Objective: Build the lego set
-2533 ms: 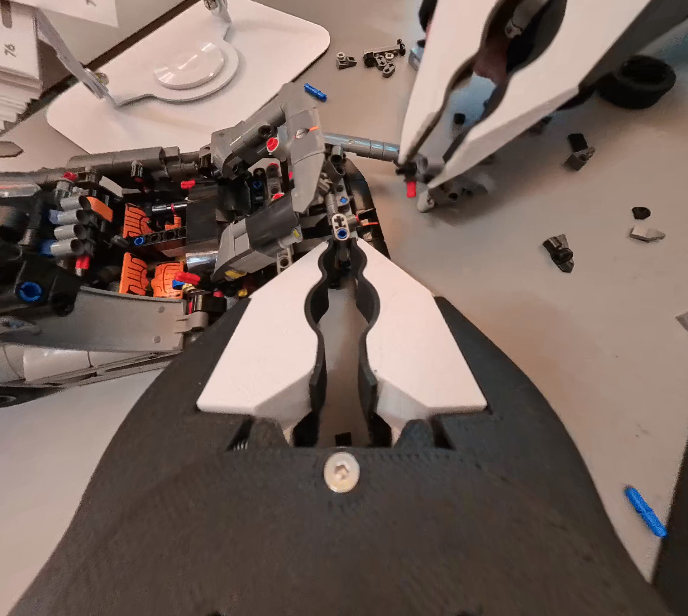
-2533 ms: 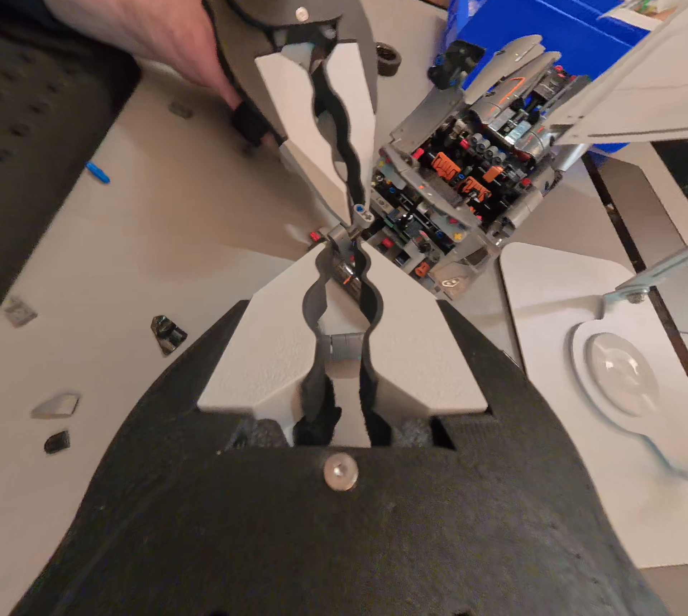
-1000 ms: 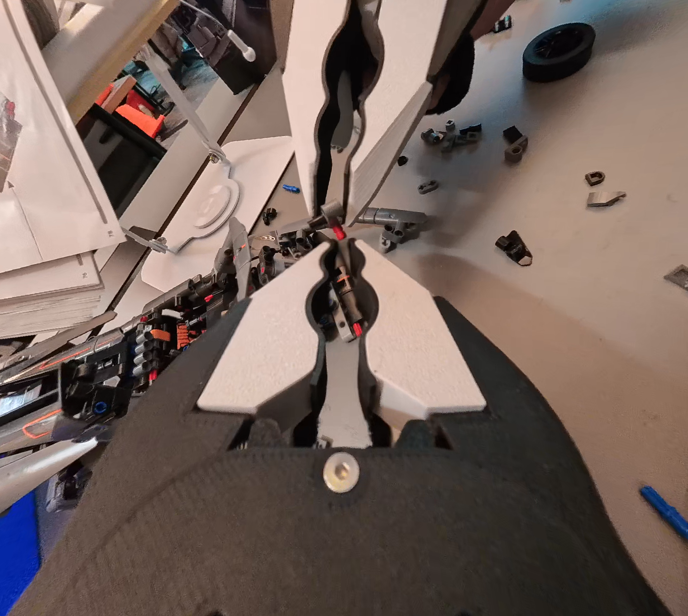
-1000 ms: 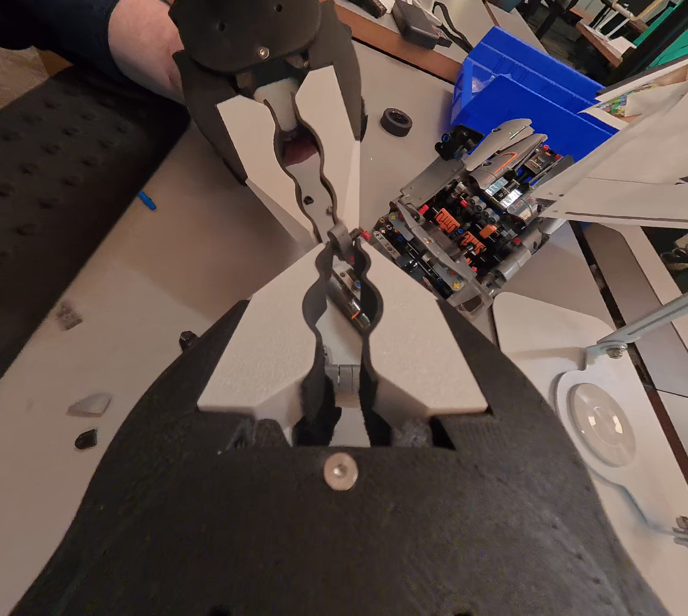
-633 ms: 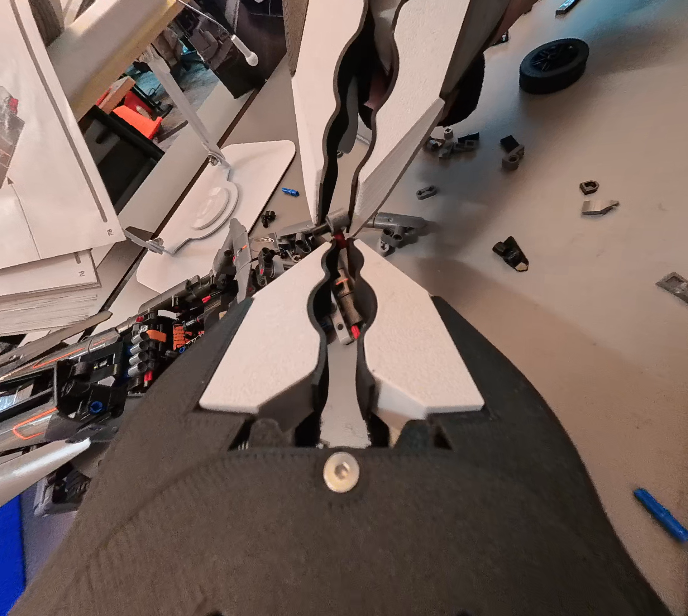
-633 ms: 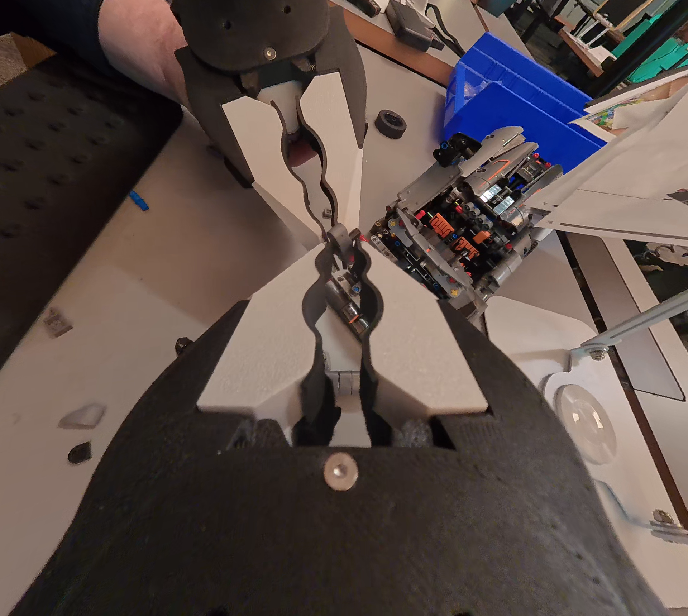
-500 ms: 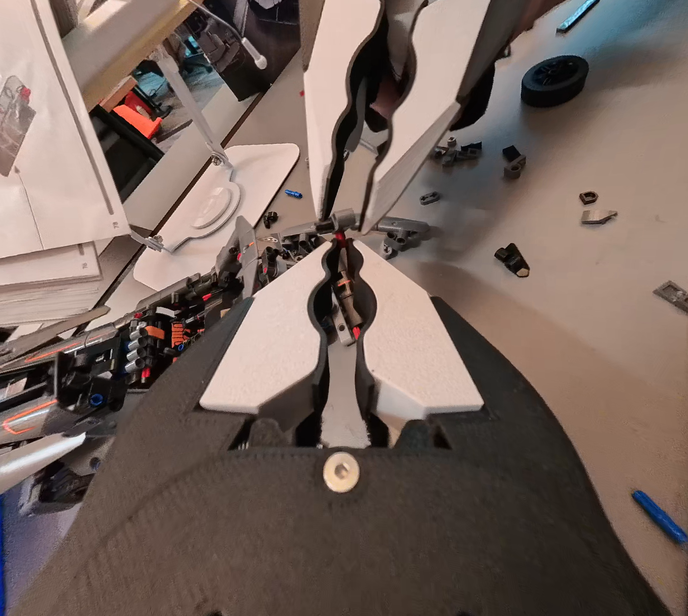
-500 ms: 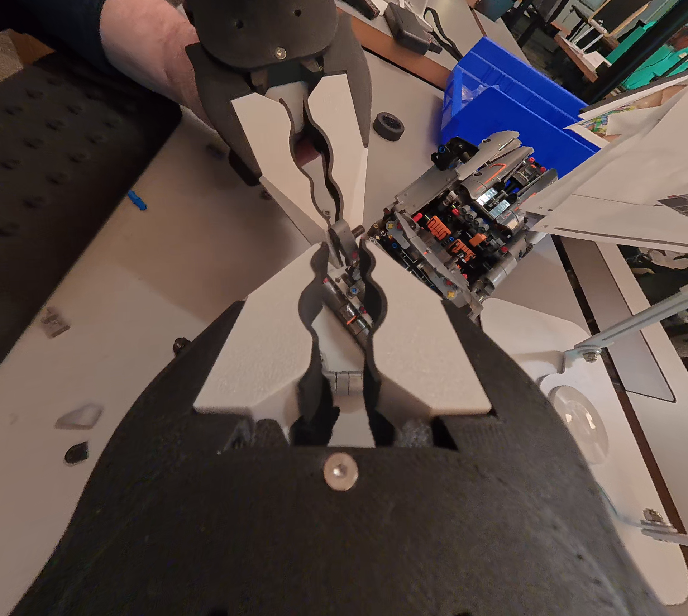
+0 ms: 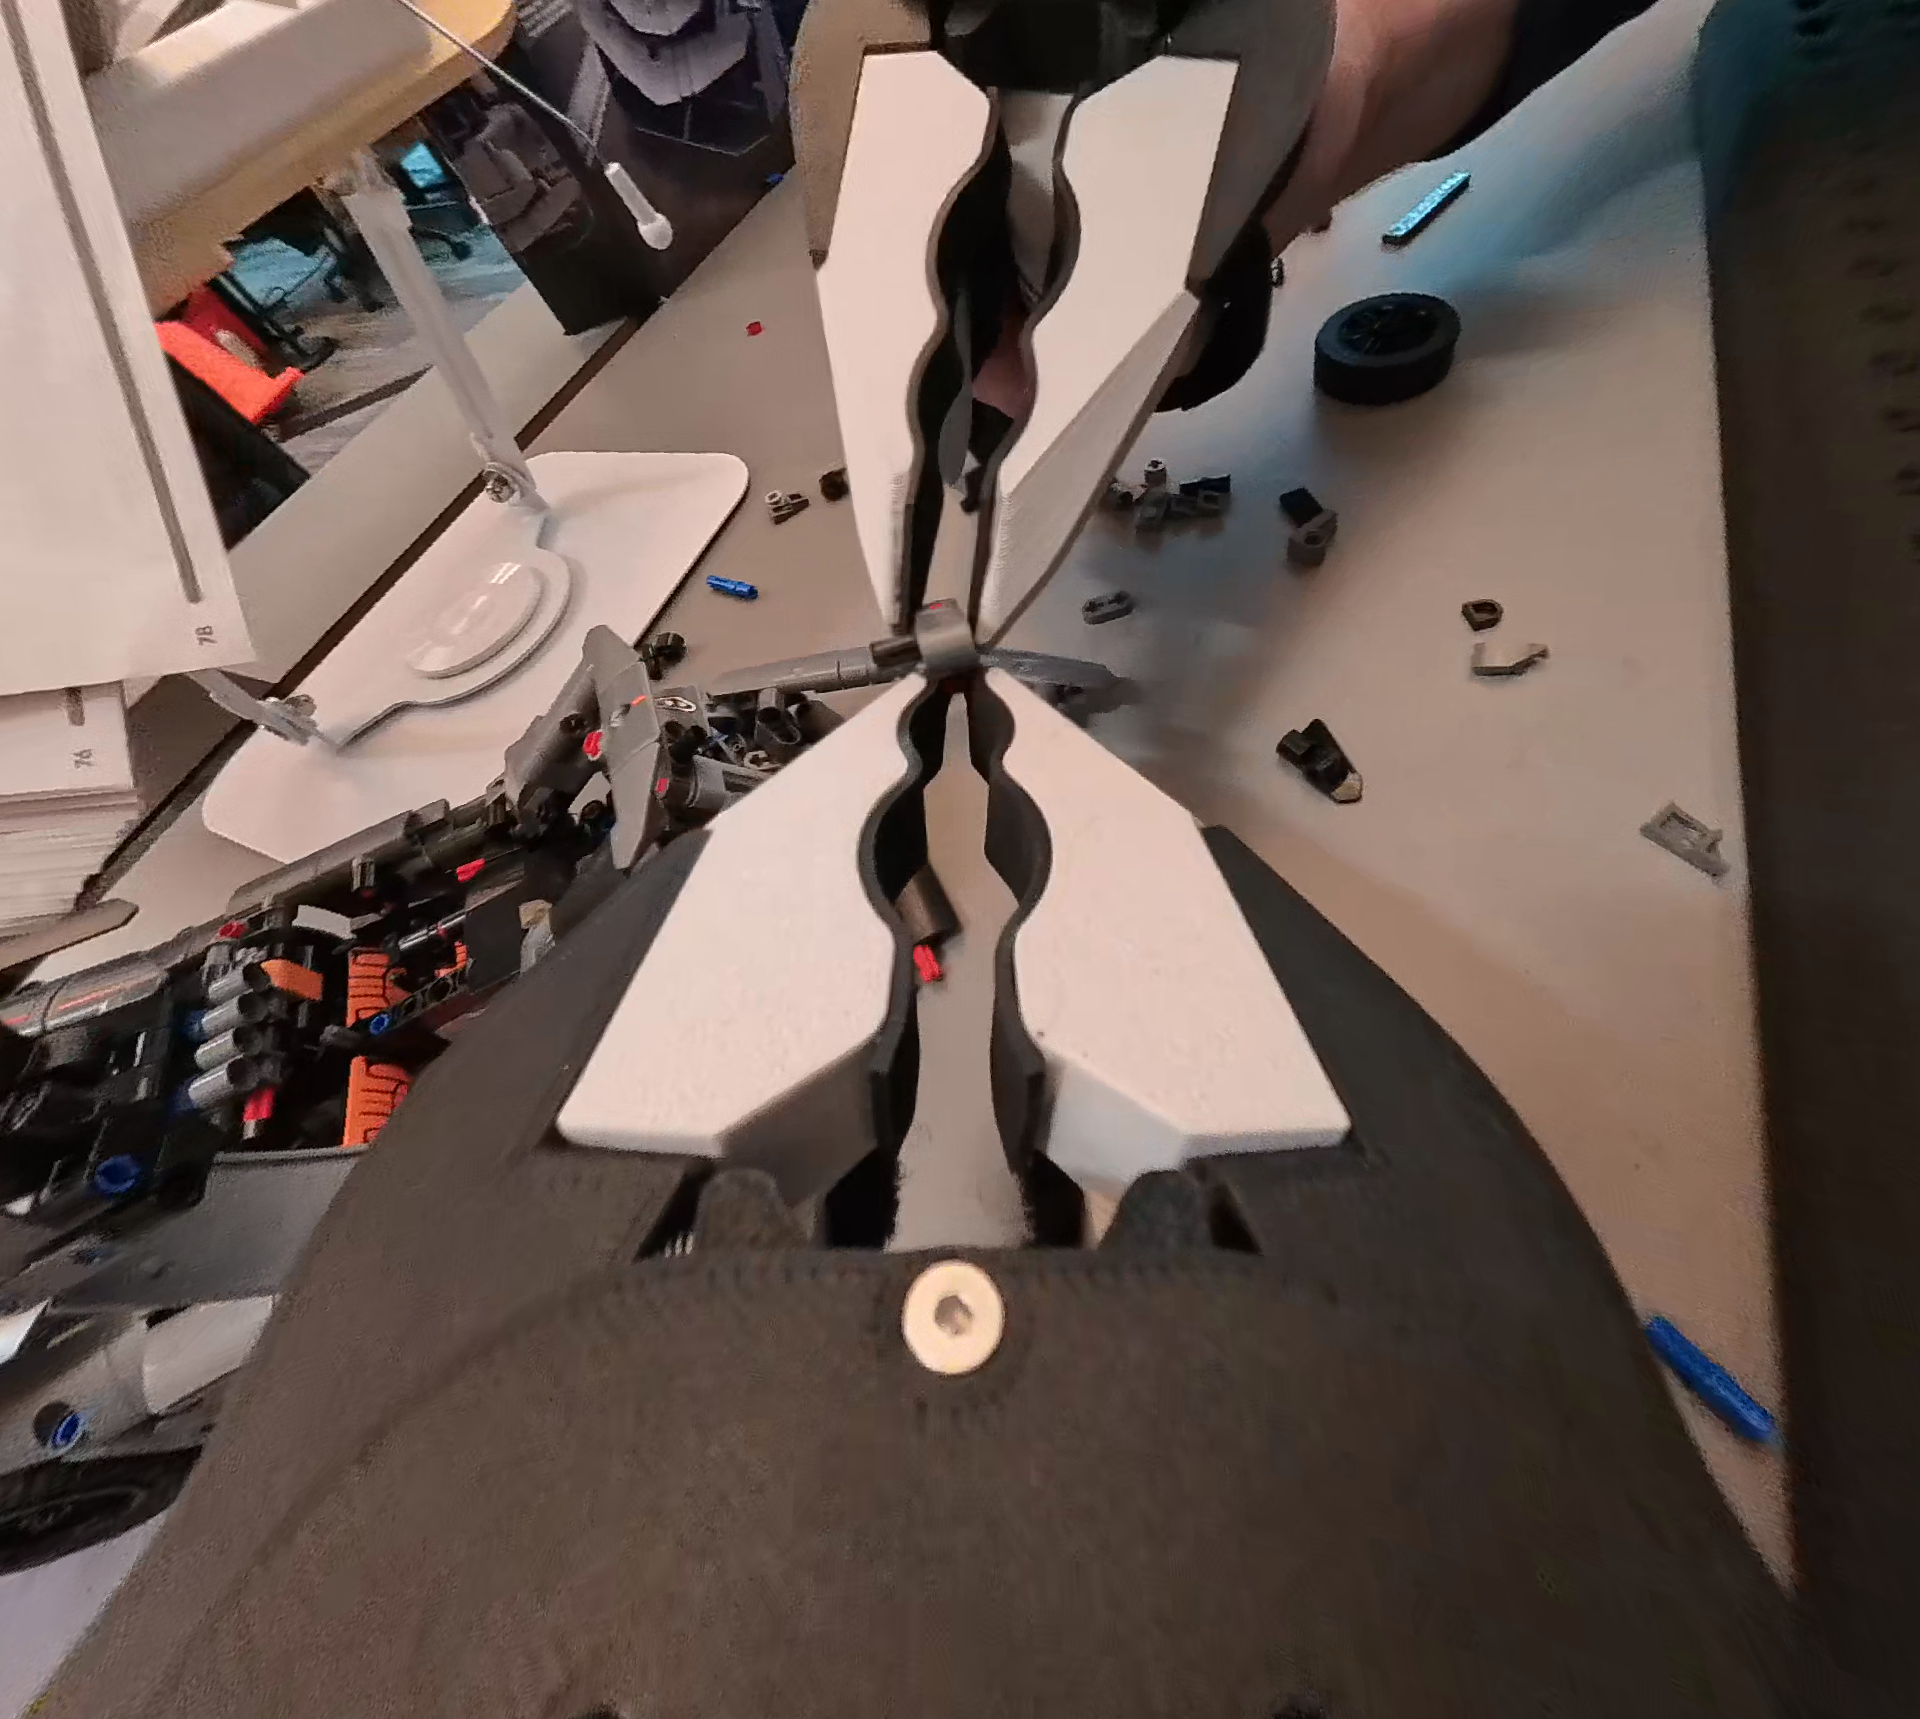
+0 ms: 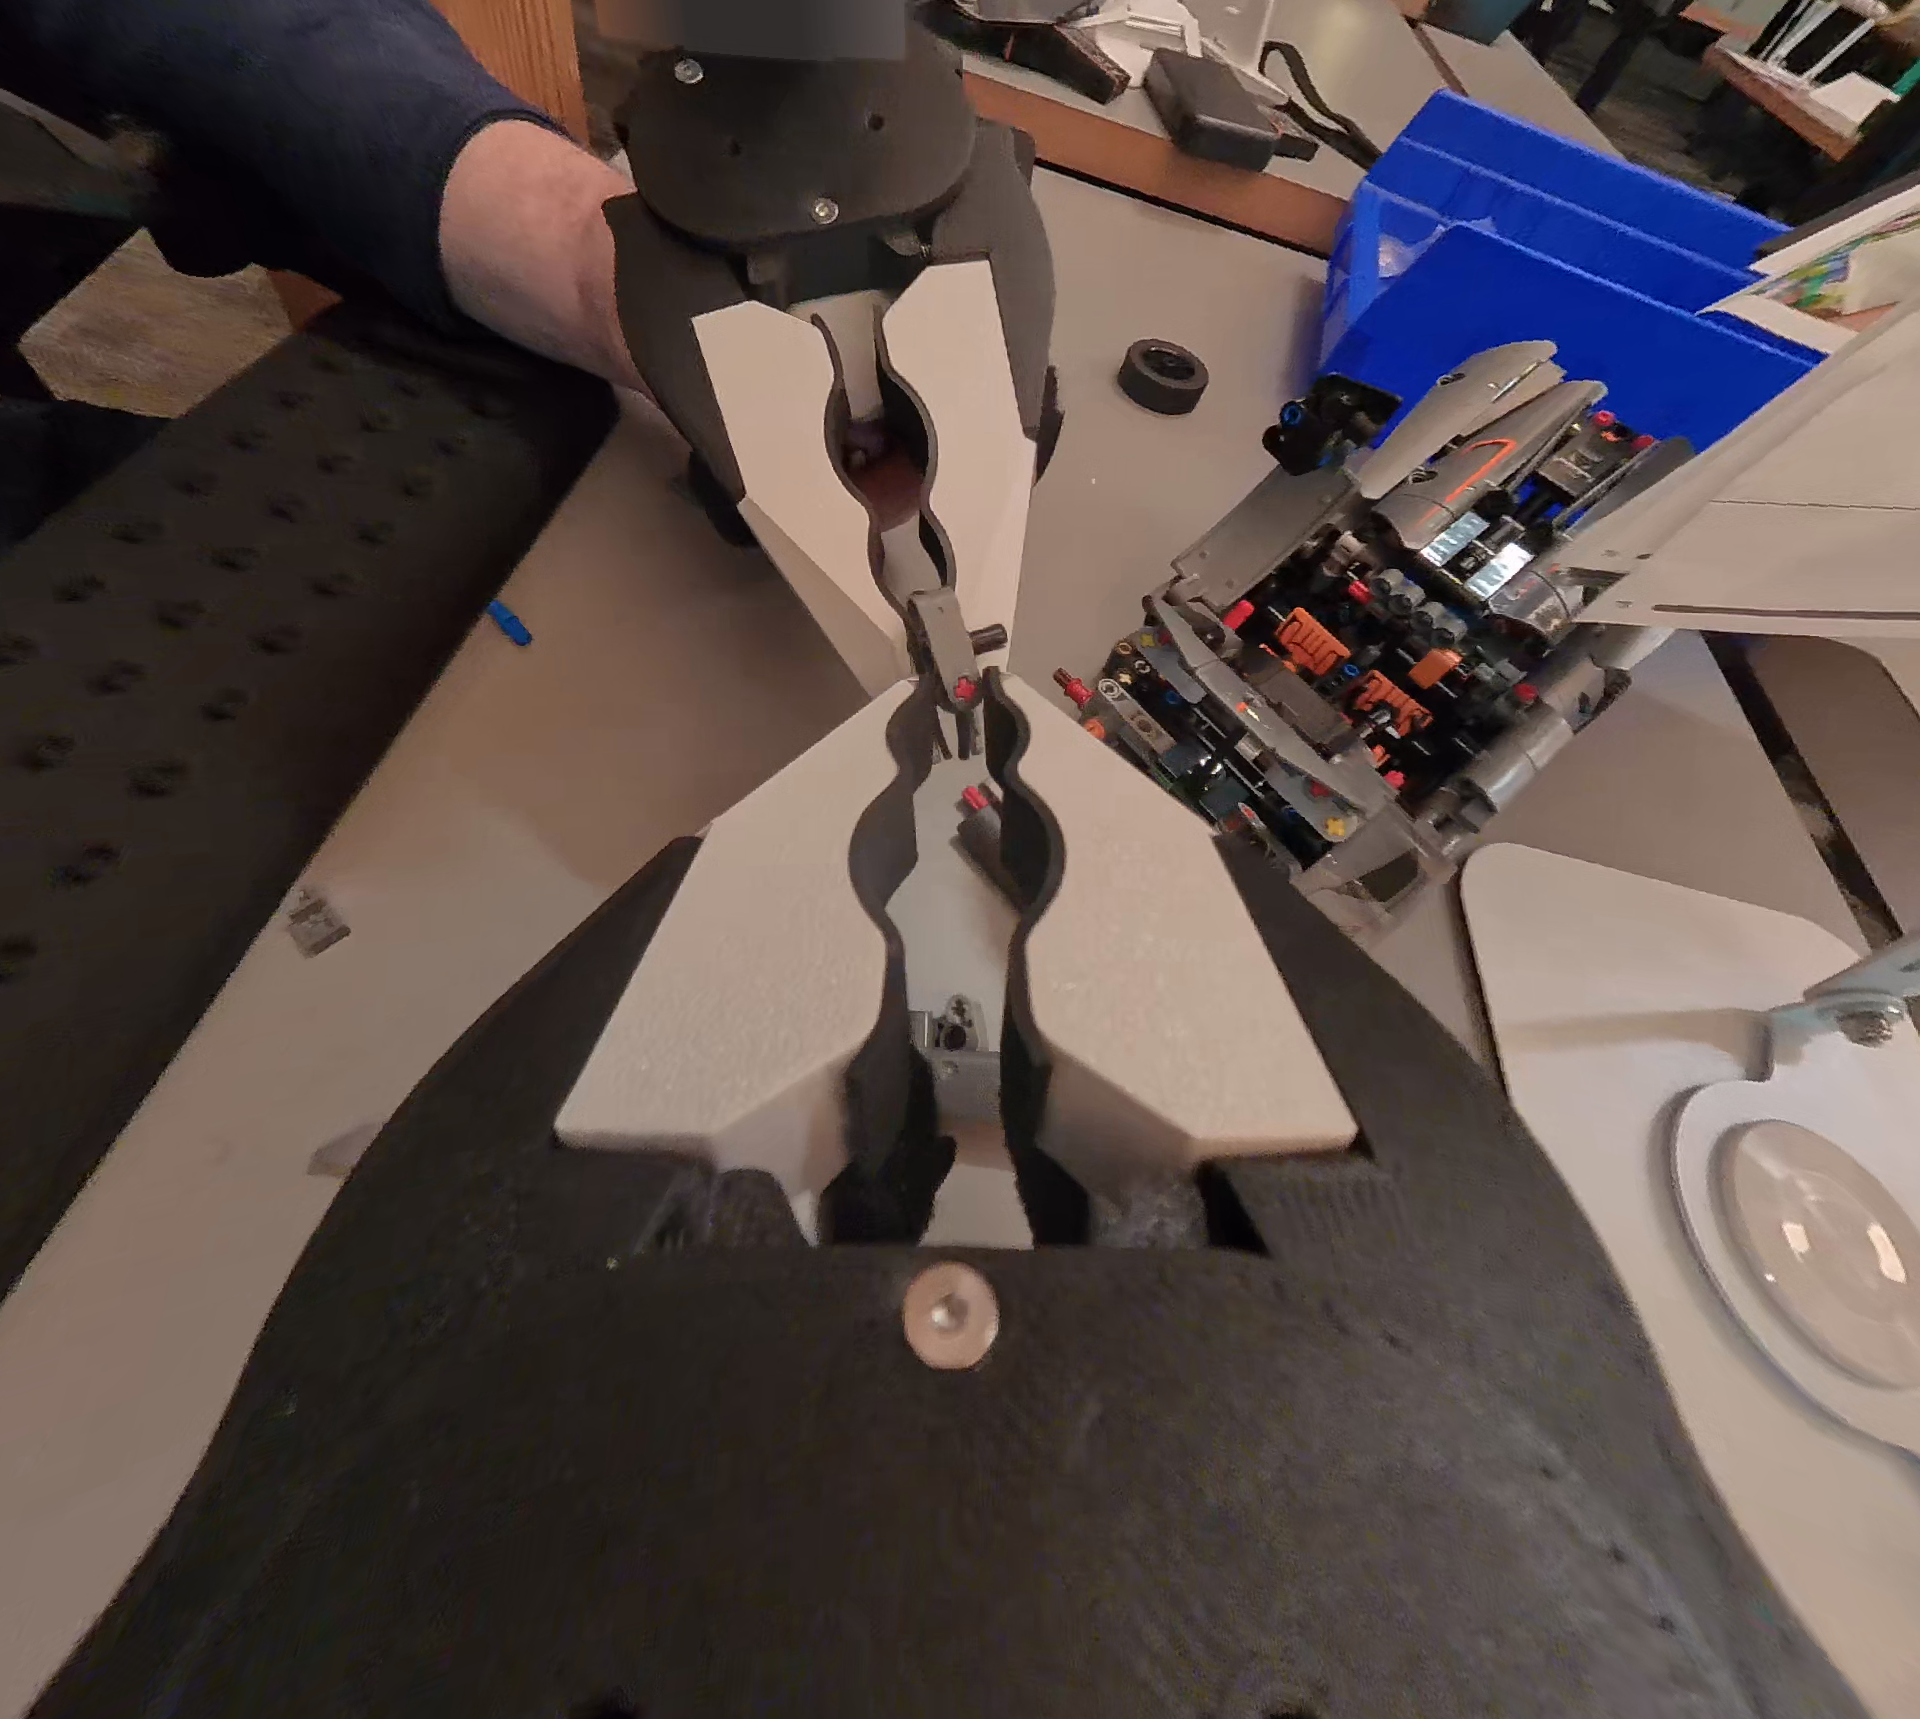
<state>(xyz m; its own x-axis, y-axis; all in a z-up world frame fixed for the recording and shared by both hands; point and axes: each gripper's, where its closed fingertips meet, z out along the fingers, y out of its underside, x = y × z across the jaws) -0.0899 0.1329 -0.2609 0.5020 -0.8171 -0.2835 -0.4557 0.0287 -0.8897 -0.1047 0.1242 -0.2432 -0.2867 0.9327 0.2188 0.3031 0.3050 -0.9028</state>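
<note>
My left gripper (image 9: 945, 698) and right gripper (image 10: 954, 701) meet tip to tip above the grey table (image 9: 1351, 890). Both are shut on one small grey sub-assembly (image 9: 938, 643), also seen in the right wrist view (image 10: 941, 627). It has a red pin, and a dark part hangs below it in the gap between the fingers (image 9: 925, 916). The right gripper (image 9: 940, 620) comes in from the top of the left wrist view, and the left gripper (image 10: 940, 615) from the top of the right wrist view. The large grey, black and orange lego model (image 9: 364, 942) (image 10: 1403, 630) lies on the table beside them.
A white stand base with a lens (image 9: 582, 547) (image 10: 1662, 1046) and instruction pages (image 9: 83, 319) lie past the model. A black tyre (image 9: 1382, 344), loose small parts (image 9: 1164, 495), a blue pin (image 9: 1704, 1378), blue bins (image 10: 1558, 246) and a black studded mat (image 10: 208, 630) surround the work area. My two grippers' fingertips are within a few centimetres of each other.
Both grippers have lifted away from the model and the table and come tip to tip in the air. In the last half second they rose a little more, both staying shut on the sub-assembly.
</note>
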